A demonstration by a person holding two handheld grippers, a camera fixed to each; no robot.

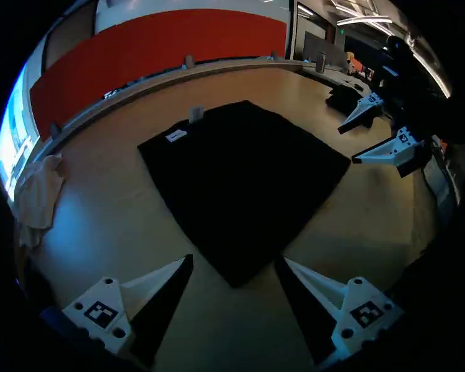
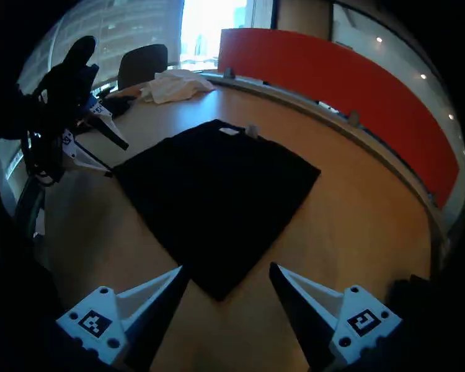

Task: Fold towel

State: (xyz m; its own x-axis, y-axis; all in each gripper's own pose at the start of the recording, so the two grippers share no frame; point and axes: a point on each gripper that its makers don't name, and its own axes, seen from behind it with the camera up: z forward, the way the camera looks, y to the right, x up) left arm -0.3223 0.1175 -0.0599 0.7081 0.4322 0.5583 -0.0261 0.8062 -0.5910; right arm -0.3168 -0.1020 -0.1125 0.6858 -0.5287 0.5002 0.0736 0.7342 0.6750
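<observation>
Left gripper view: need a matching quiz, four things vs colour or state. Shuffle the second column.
Things:
1. towel
2. cloth
3. partition
4. left gripper

Colour or state:
a. red, upright
b. open, nothing between the fingers
c. black, spread flat on the table
d. white, bunched up

Pairs: 1-c, 2-d, 3-a, 4-b
</observation>
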